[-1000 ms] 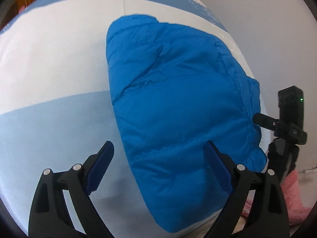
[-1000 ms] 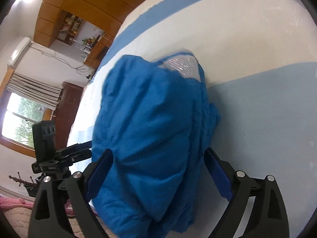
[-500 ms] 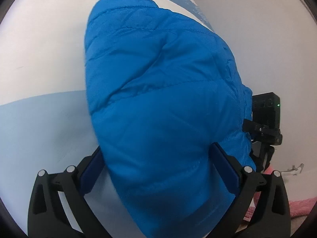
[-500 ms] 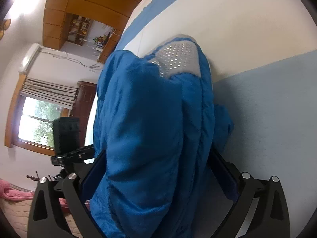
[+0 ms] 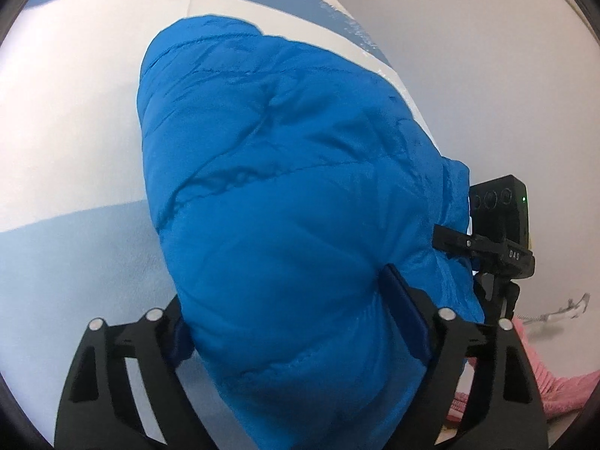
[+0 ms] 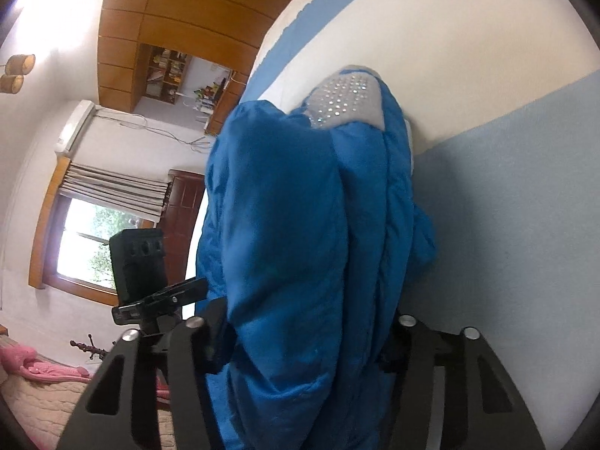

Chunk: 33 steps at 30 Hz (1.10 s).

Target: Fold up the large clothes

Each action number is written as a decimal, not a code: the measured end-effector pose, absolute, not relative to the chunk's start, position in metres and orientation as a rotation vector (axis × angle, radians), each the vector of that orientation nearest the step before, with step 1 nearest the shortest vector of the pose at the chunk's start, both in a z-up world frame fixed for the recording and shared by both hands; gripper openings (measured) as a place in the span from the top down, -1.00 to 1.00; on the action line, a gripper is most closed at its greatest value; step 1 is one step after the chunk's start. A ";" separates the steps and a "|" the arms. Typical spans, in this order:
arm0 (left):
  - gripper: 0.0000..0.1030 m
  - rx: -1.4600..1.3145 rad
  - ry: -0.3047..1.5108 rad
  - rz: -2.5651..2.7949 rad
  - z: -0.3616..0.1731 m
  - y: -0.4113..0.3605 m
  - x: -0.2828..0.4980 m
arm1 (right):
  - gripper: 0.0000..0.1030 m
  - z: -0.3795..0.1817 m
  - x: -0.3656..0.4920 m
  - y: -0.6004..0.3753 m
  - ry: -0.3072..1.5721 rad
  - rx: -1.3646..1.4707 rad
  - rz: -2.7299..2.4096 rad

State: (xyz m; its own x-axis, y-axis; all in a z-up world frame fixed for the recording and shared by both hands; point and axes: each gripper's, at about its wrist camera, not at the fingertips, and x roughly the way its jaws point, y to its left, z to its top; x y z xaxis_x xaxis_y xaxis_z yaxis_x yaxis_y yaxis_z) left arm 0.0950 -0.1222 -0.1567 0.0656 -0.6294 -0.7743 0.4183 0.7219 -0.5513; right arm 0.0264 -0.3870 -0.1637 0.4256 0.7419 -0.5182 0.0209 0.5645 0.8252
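Note:
A folded blue puffer jacket [image 5: 285,202] lies on a white and light-blue surface [image 5: 67,120]. My left gripper [image 5: 292,322] is shut on the jacket's near end; the right pad [image 5: 405,311] presses into the fabric and the left pad is mostly hidden. In the right wrist view the jacket [image 6: 300,225] stands bunched between the fingers of my right gripper [image 6: 307,337], which is shut on it. A grey studded lining patch [image 6: 348,101] shows at the jacket's far end.
A black camera on a tripod stands beside the surface, at the right in the left wrist view [image 5: 498,225] and at the left in the right wrist view [image 6: 138,266]. A pink blanket [image 6: 41,367] lies on a bed. A window [image 6: 90,243] and wooden cabinets [image 6: 157,30] stand behind.
Both grippers moved forward onto the jacket and closed on it. The jacket now sits bunched between the fingers of each, and it has lifted a little.

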 end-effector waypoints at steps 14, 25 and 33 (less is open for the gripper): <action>-0.44 -0.194 1.147 -0.824 -0.106 -0.103 0.071 | 0.15 -0.113 0.031 -0.379 0.966 0.803 0.577; -0.46 -0.206 1.023 -0.740 -0.076 -0.059 0.108 | 0.15 -0.078 0.120 -0.343 0.935 0.677 0.685; -0.46 -0.225 1.000 -0.626 -0.085 -0.023 0.155 | 0.15 -0.094 0.193 -0.312 0.979 0.671 0.739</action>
